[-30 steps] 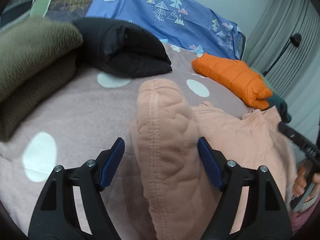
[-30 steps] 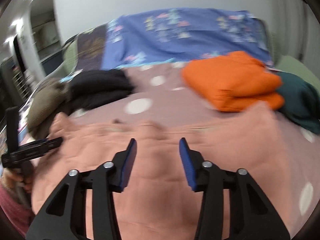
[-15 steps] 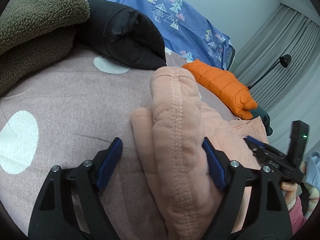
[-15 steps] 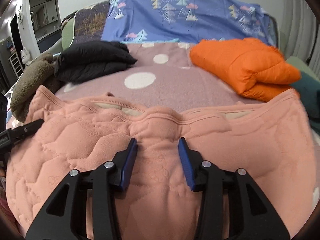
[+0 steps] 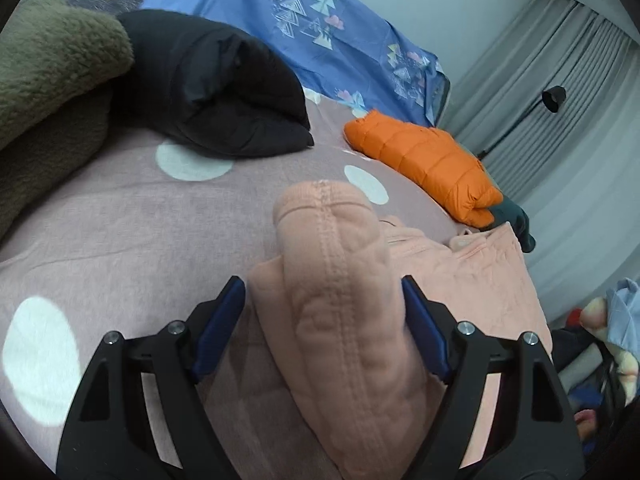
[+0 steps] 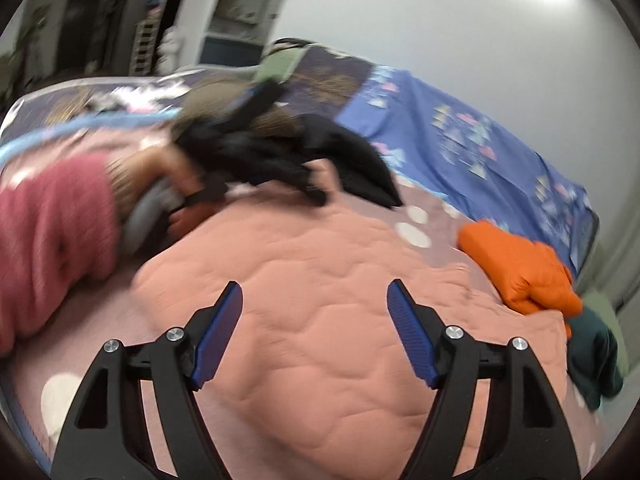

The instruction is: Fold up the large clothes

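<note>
A large peach quilted garment (image 5: 344, 304) lies on the pink dotted bed cover (image 5: 132, 224). In the left wrist view a thick folded edge of it rises between the wide-spread fingers of my left gripper (image 5: 322, 308); the right pad touches the cloth, the left pad stands clear. In the right wrist view the garment (image 6: 320, 320) spreads flat under my right gripper (image 6: 314, 312), which is open and empty above it. The left gripper and the hand holding it show blurred at the garment's far left (image 6: 248, 156).
A folded black jacket (image 5: 224, 92), an olive fleece (image 5: 52, 80) and an orange puffer jacket (image 5: 432, 164) lie at the back of the bed, a dark green garment (image 6: 592, 360) at the right edge. Blue patterned bedding (image 5: 320, 36) lies behind. A floor lamp (image 5: 552, 98) stands by grey curtains.
My right gripper has opened wide, let go of the garment's edge and swung to the left. My left gripper stays spread around the raised fold.
</note>
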